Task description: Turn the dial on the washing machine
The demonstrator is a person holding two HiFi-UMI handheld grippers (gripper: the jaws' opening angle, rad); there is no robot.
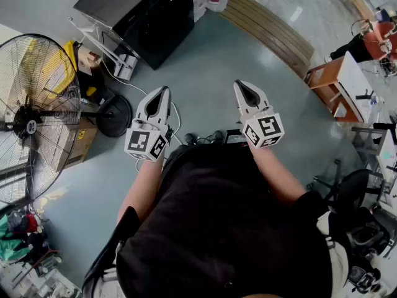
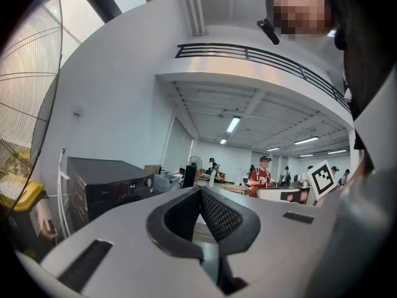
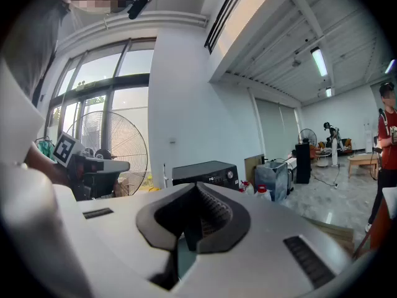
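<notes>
Left gripper (image 1: 165,90), right gripper (image 1: 238,84): jaws together, empty; washing machine (image 1: 149,17) well ahead, fan (image 1: 31,120) left.

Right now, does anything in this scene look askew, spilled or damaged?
Nothing stands out. The washing machine stands upright ahead and the fan upright off to the left. The left gripper and right gripper are both shut and empty.

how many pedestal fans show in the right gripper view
2. A large fan stands at the left, by the window. A small fan stands far off at the right. Others may be hidden.
</notes>
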